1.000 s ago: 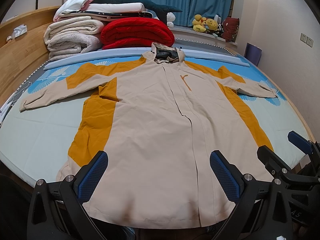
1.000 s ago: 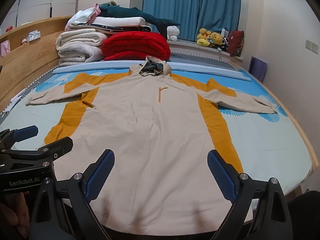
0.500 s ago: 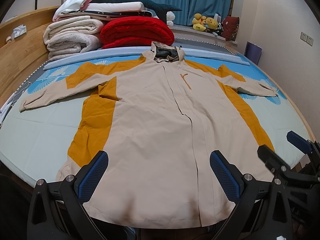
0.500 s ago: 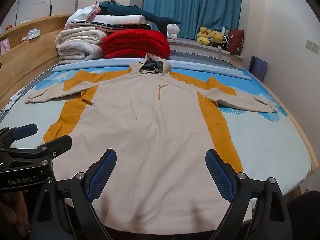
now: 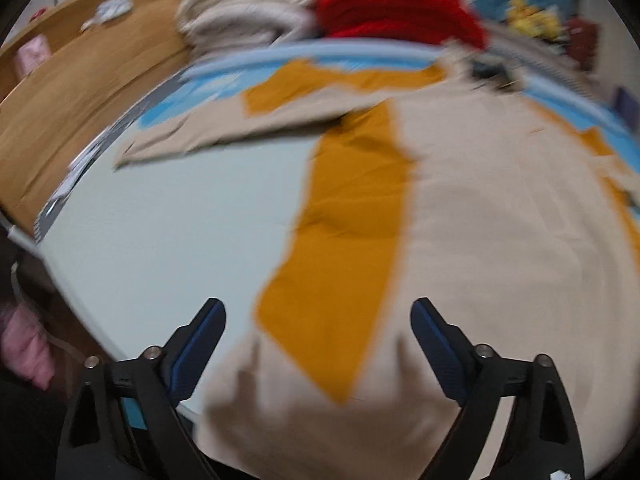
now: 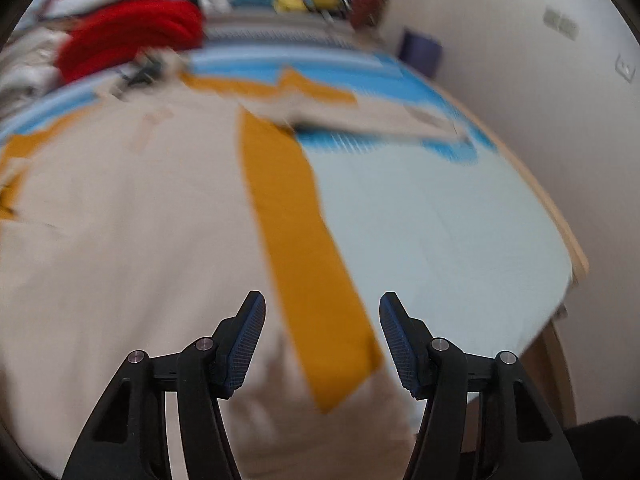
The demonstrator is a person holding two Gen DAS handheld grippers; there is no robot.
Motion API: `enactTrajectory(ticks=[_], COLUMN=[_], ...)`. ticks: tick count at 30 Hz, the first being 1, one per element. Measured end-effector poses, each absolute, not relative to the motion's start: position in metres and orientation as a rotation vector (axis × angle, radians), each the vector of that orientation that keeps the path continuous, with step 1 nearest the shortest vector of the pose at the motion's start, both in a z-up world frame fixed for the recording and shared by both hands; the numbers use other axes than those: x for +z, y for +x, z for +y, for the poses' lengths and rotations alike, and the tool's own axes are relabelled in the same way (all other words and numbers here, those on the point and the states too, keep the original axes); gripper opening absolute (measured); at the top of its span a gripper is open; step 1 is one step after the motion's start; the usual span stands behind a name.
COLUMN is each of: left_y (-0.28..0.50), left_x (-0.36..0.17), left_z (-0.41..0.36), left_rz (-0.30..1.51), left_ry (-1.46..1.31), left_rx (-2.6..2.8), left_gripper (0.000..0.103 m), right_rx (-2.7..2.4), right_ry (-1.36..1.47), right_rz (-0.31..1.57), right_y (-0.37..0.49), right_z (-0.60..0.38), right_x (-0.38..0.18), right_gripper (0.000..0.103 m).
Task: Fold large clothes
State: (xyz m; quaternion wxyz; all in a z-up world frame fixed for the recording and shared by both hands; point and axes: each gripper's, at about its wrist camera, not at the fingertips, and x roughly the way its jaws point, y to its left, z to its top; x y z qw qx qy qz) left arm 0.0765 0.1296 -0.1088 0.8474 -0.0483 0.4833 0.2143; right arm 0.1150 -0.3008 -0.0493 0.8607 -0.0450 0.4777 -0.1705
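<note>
Left claw (image 5: 316, 340), jaws spread wide and holding nothing, hangs over the lower left corner of the coat (image 5: 480, 240); right claw (image 6: 322, 336), likewise parted (though less widely) and empty, hangs over the lower right corner. We see the coat lying flat and face up on the bed (image 5: 168, 240), sleeves stretched out to either side, hood toward the stacked bedding (image 5: 248, 12) at the head. Both views are blurred, so fine detail such as the zip and the hem stitching cannot be read.

For the step in hand, which we judge to be taking the two hem corners, each claw should come down square on its own side edge where the mustard side panel (image 6: 304, 240) meets the hem, pinch both layers together, and lift evenly so the cloth does not twist.

The coat is a thin, smooth woven fabric, cream with mustard panels along the flanks and shoulders; it lies almost without creases and will likely slide on the pale sheet. Its outline is a broad flared trapezoid, and the sleeves are long tapering strips. The red quilt (image 6: 132, 36) beyond looks thick and rounded.
</note>
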Motion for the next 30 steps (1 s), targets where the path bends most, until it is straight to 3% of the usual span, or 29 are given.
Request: enactTrajectory(ticks=[1,4,5,7,8,9,12,14,15,16,17,20,22,25,30], left_y=[0.078,0.066,0.059,0.045,0.041,0.035,0.032,0.037,0.039,0.043,0.047,0.06,0.063,0.064,0.065], left_x=[-0.118,-0.148,-0.15,-0.144,-0.141,-0.142,-0.145,-0.123,-0.11,-0.101,-0.1,-0.129,-0.151,-0.131,-0.051], left_z=[0.14,0.167,0.169,0.163,0.16,0.159,0.173,0.167,0.158,0.147,0.142,0.129,0.124,0.115,0.091], left_rz=[1.055,1.204,1.224,1.249,1.262,1.287,1.3,1.192,1.126,1.076,1.065,1.184,1.289,1.237,0.983], left_ry=[-0.122,-0.267,-0.296,-0.252,-0.231,-0.215,-0.233,-0.158,-0.12,-0.112,-0.139,-0.262,-0.296,-0.249,-0.156], left_rx=[0.473,0.466,0.464,0.501,0.511,0.544,0.635,0.668,0.638,0.565,0.489,0.331,0.338,0.377,0.373], left_gripper=[0.073,0.01,0.008,0.006,0.005,0.005,0.005,0.007,0.013,0.032,0.043,0.042,0.039,0.033,0.036], right_rx=[-0.38,-0.455,-0.468,-0.463,-0.445,-0.453,-0.485,-0.527,-0.566,-0.571,-0.562,-0.488,-0.409,-0.425,-0.364], right_ry=[-0.09,-0.041,-0.002,0.085,0.098,0.071,0.051,0.027,0.018,0.033,0.048,0.047,0.051,0.025,0.02], right_rz=[1.04,1.169,1.194,1.204,1.206,1.21,1.22,1.23,1.199,1.165,1.138,1.109,1.237,1.233,0.93], right_y=[0.117,0.117,0.114,0.111,0.11,0.109,0.107,0.108,0.103,0.098,0.093,0.093,0.101,0.098,0.098], right_z=[-0.309,-0.344,-0.354,-0.368,-0.37,-0.37,-0.371,-0.368,-0.369,-0.368,-0.364,-0.352,-0.346,-0.337,-0.309], right_x=[-0.06,-0.096,-0.102,-0.105,-0.105,-0.106,-0.106,-0.102,-0.095,-0.088,-0.078,-0.073,-0.099,-0.1,-0.031], right_gripper=[0.06,0.06,0.06,0.053,0.022,0.006,0.005,0.005,0.006,0.007,0.008,0.01,0.013,0.013,0.013])
